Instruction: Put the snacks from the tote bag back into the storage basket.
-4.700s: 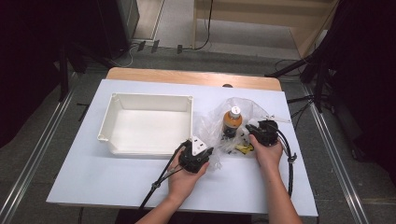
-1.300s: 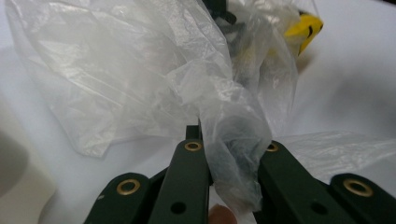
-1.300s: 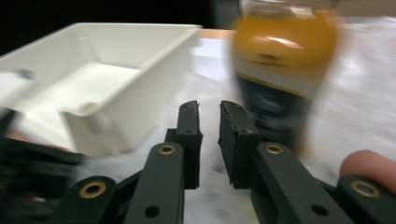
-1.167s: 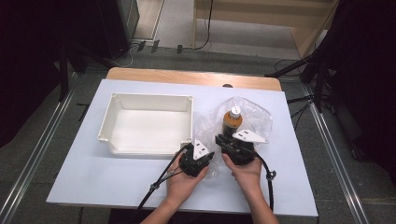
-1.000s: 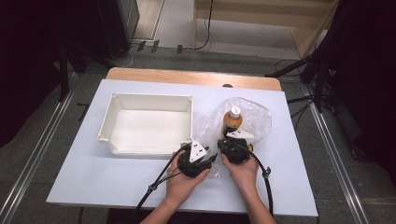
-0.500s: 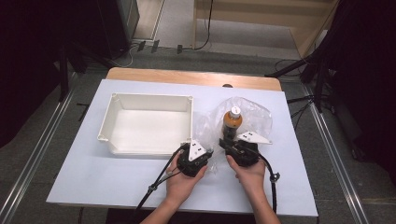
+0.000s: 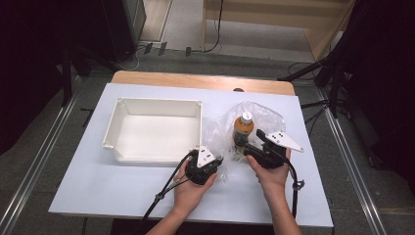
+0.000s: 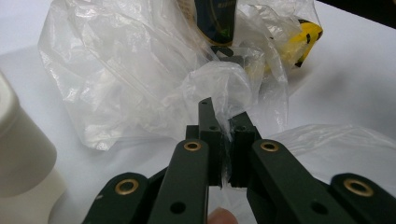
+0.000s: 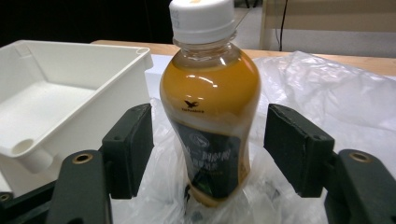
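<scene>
Your left gripper (image 8: pixel 223 135) pinches the plastic bag (image 8: pixel 140 74) to anchor it; your right gripper (image 9: pixel 208 149) gapes around the bottle (image 9: pixel 210 107), ungrasped.

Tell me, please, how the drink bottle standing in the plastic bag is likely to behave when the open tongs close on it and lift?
The bottle looks nearly full, so probably heavy. Its smooth, rounded body may slip. The plastic bag around its base might drag along.
</scene>
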Motion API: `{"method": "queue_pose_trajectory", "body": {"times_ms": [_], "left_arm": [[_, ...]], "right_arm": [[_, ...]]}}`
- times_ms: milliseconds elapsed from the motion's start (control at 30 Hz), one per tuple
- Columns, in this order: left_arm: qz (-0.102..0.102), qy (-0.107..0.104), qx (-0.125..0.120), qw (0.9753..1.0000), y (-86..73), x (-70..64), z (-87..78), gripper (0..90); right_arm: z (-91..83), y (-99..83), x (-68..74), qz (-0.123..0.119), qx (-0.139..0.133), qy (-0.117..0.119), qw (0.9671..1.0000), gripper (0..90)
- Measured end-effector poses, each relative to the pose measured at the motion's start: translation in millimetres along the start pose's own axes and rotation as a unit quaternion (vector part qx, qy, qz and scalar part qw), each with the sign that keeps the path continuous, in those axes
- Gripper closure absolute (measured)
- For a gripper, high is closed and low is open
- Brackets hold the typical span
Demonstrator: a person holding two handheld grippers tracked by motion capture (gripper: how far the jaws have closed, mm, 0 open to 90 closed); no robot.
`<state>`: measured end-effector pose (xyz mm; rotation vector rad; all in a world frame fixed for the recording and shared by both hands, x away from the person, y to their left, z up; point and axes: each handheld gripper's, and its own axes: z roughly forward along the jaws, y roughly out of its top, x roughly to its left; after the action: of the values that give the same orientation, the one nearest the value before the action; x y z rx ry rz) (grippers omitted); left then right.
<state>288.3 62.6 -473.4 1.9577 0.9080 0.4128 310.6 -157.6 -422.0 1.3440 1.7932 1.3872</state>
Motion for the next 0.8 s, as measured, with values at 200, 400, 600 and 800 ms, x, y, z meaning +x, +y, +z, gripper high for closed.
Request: {"method": "queue_pose_trajectory", "body": {"times_ms": [200, 400, 600, 800], "left_arm": [[0.001, -0.002, 0.001, 1.0000, 0.2, 0.3, 0.2, 89.0], [0.000, -0.004, 0.001, 1.0000, 0.2, 0.5, 0.0, 89.0], [0.001, -0.004, 0.000, 1.0000, 0.1, 0.1, 0.1, 89.0], [0.000, -0.005, 0.000, 1.0000, 0.2, 0.4, 0.1, 89.0]], "right_arm": [[19.7, 2.7, 3.0, 0.002, -0.006, -0.015, 0.9999, 29.2], [35.7, 3.3, 9.0, -0.017, -0.008, -0.043, 0.9989, 29.0], [44.3, 1.3, 6.1, 0.007, -0.012, -0.030, 0.9995, 29.8], [44.2, 1.1, 7.9, 0.005, -0.015, -0.036, 0.9992, 30.8]]}}
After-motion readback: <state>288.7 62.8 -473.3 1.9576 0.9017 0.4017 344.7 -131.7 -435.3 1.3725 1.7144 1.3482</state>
